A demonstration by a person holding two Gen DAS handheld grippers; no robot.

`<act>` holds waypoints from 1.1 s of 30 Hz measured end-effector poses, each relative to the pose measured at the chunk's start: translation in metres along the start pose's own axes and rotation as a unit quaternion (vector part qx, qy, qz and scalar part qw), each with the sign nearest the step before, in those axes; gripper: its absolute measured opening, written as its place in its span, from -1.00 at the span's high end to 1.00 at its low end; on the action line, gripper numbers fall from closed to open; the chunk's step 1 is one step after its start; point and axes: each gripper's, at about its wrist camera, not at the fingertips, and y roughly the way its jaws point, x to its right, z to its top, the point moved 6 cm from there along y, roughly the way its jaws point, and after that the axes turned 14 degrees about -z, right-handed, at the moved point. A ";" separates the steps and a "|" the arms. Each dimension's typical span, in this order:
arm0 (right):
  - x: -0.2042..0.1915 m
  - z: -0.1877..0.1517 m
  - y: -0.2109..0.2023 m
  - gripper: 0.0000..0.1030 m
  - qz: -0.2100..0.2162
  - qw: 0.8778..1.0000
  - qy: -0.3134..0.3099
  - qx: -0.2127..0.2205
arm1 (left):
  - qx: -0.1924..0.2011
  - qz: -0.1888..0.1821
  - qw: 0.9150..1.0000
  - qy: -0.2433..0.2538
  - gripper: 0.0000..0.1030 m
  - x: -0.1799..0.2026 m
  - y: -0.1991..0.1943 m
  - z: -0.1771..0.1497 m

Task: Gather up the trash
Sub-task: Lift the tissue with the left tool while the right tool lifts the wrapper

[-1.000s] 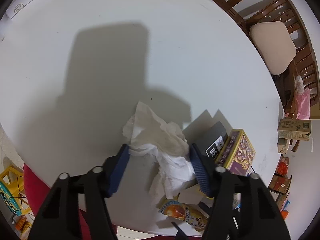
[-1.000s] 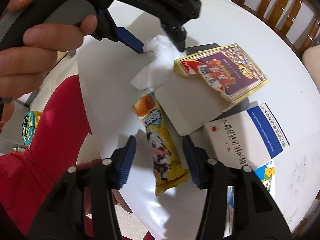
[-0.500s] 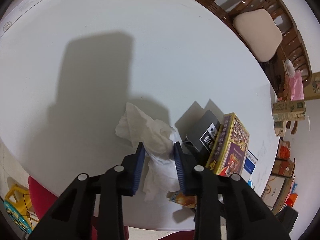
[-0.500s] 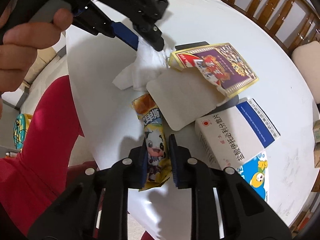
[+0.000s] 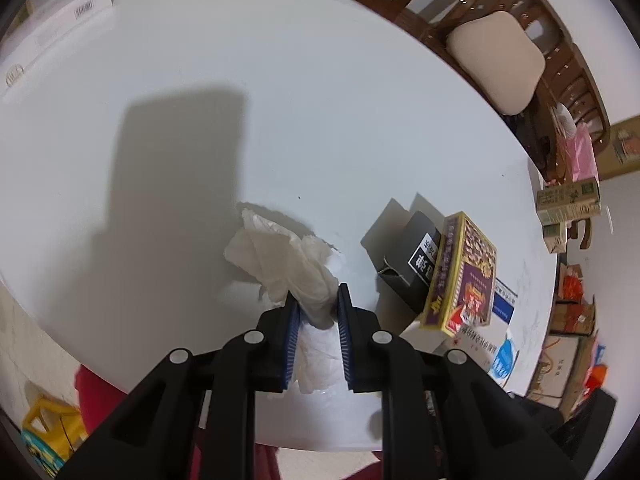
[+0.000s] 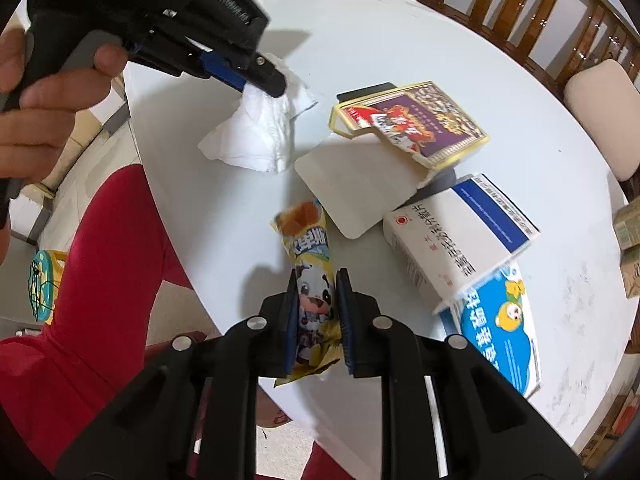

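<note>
**Both grippers pinching trash on the white table**

The left gripper is pressed onto the crumpled tissue, which lifts off the table just left of the purple box. The right gripper pinches the yellow snack wrapper near its middle, in front of that same purple box at the table's near edge. Gripping each piece at once likely lets both be carried off together. The white-and-blue box to its right lies untouched.

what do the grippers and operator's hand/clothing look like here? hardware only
Both grippers, left gripper and right gripper, are matte black with blue ribbed finger pads and silver pivot rivets. A bare hand grips a grey-and-black handle. Clothing is red.
</note>
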 end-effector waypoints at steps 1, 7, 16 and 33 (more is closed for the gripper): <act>0.001 -0.001 -0.003 0.67 0.000 1.000 0.005 0.001 | 0.006 0.004 1.000 0.013 0.64 0.001 -0.005 -0.002; 0.006 -0.006 -0.026 0.67 -0.008 0.999 0.033 0.016 | 0.014 0.016 0.998 0.061 0.65 0.007 -0.017 -0.011; 0.014 -0.021 -0.025 0.88 -0.043 0.998 0.035 -0.002 | 0.014 0.021 0.995 0.095 0.66 0.010 -0.027 -0.028; 0.031 -0.005 -0.058 0.93 -0.053 0.995 0.076 0.030 | 0.008 0.020 0.985 0.171 0.66 0.045 -0.035 -0.052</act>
